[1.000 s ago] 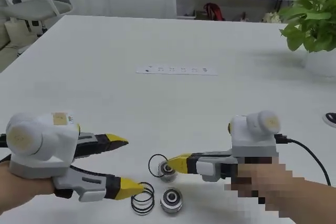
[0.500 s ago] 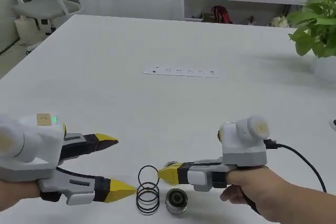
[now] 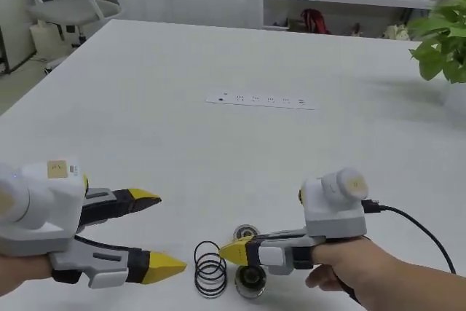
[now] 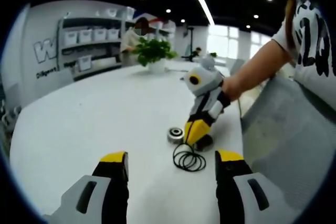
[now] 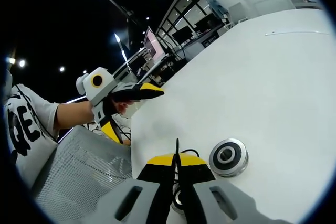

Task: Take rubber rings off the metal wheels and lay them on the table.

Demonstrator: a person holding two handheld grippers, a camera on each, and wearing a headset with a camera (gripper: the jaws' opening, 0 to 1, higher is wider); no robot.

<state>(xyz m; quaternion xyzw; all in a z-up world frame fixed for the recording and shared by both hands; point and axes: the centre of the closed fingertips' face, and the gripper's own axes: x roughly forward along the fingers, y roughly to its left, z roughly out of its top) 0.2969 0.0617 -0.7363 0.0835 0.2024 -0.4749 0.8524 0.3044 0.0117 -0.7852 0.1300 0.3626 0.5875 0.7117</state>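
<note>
My right gripper [image 3: 227, 250] is shut on a thin black rubber ring [image 5: 177, 151] that stands up between its closed yellow tips. It holds the ring just over a small pile of black rubber rings [image 3: 210, 270] lying on the white table [image 3: 218, 151]. Two metal wheels lie by its jaws, one just behind [image 3: 245, 233] and one in front [image 3: 251, 280]. In the right gripper view a wheel [image 5: 228, 157] lies right of the tips. My left gripper [image 3: 155, 231] stands open left of the pile, nothing between its fingers. The left gripper view has the pile [image 4: 189, 160] and a wheel [image 4: 175, 135] ahead of its jaws.
A white power strip [image 3: 261, 100] lies flat at mid-table. A potted plant [image 3: 444, 41] stands at the far right edge. An office chair [image 3: 69, 5] and shelves sit beyond the table's far side. A black cable [image 3: 419, 223] trails from the right gripper.
The right gripper has pulled the ring off the wheel and carried it left, to just above the pile. The left gripper has stayed open and barely moved.
</note>
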